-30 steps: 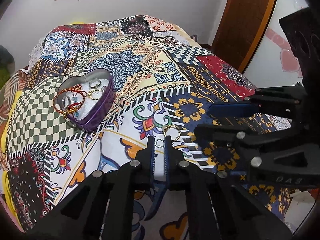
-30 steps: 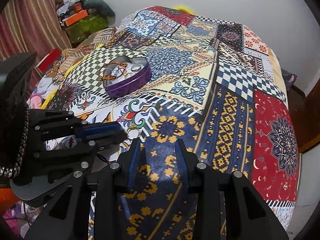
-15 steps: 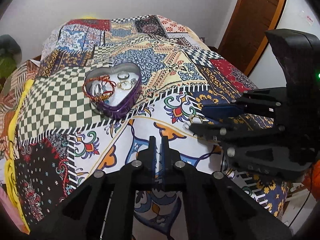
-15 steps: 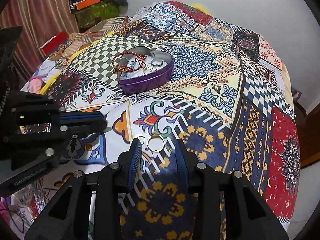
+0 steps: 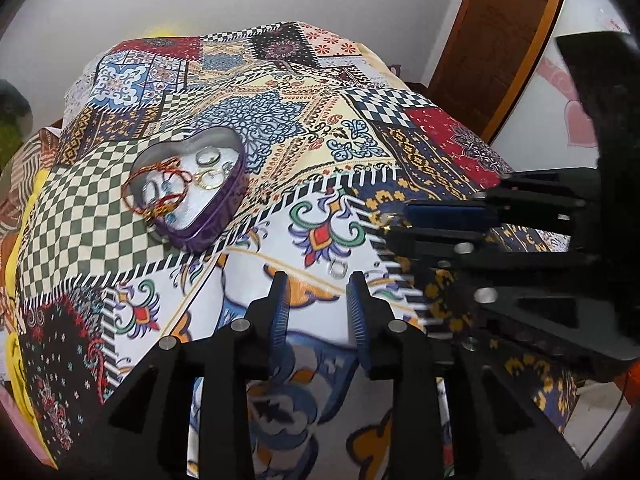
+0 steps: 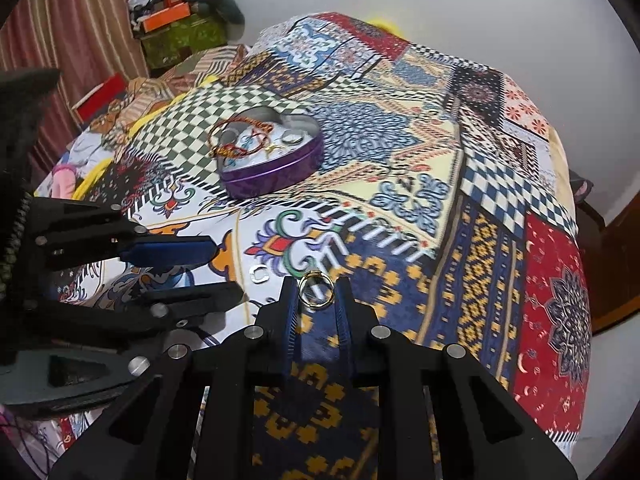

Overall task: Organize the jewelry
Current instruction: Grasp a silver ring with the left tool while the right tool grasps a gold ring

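A purple heart-shaped tin [image 5: 208,224] [image 6: 276,172] sits on the patterned bedspread and holds rings and a red-and-gold cord bracelet [image 5: 160,188]. A small silver ring [image 5: 337,269] [image 6: 259,273] lies on the cloth just ahead of my open left gripper [image 5: 318,284]. A gold ring [image 6: 316,291] lies between the tips of my right gripper [image 6: 317,294], whose jaws are open around it. In the left wrist view the right gripper [image 5: 394,224] reaches in from the right, and the gold ring is mostly hidden there.
The patchwork bedspread [image 5: 280,92] covers the whole bed. A wooden door [image 5: 496,32] stands at the right. Boxes and clutter [image 6: 176,24] are piled beyond the bed's far left, beside striped curtains [image 6: 60,40]. The bed edge drops off at the right [image 6: 580,320].
My left gripper opened from shut and moved toward the silver ring. My right gripper moved forward so its tips now flank the gold ring.
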The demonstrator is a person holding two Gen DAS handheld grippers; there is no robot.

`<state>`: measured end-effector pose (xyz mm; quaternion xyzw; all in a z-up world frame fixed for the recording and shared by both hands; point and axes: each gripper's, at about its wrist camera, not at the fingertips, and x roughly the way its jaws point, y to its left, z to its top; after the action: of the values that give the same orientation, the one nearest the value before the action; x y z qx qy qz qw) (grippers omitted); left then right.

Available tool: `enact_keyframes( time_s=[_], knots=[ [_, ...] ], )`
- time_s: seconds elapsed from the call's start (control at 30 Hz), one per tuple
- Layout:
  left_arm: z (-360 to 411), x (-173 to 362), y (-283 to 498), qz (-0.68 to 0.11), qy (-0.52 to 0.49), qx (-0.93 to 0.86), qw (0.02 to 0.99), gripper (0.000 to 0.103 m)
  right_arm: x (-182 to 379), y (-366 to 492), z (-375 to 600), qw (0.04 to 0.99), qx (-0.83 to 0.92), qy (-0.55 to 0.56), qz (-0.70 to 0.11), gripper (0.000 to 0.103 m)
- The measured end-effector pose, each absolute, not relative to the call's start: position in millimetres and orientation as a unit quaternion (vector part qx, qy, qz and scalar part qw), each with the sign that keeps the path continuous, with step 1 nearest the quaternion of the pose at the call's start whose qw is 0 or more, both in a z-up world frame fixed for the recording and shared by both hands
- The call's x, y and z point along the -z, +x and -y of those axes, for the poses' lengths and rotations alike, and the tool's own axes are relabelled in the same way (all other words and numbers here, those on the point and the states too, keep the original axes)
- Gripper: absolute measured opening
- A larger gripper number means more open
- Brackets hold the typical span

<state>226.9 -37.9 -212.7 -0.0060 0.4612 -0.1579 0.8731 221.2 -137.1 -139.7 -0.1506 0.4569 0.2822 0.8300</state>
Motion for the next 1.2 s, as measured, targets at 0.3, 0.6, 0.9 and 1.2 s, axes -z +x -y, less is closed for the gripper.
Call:
enact_keyframes(
  time_s=[0.3, 0.6, 0.9, 1.2],
  knots=[
    [45.3, 217.7, 236.5, -0.457, -0.014, 0.160, 0.875, 0.008, 132.5, 223.0, 154.9, 0.838, -0.274, -0.132, -0.453, 0.017],
    [27.2, 192.2, 228.1, -0.428, -0.025, 0.144, 0.892, 0.008, 118.3, 224.2, 148.9, 0.846, -0.280, -0.124, -0.437, 0.017],
    [2.2, 158.5, 225.2, -0.387, -0.021, 0.110, 0.915, 0.008, 92.5, 227.1, 130.3, 0.856, -0.294, -0.116, -0.409, 0.017],
    [-17.5, 137.3, 231.5, -0.360, -0.021, 0.090, 0.928, 0.008, 68.4, 233.0, 108.2, 0.865, -0.311, -0.114, -0.377, 0.017]
  ],
)
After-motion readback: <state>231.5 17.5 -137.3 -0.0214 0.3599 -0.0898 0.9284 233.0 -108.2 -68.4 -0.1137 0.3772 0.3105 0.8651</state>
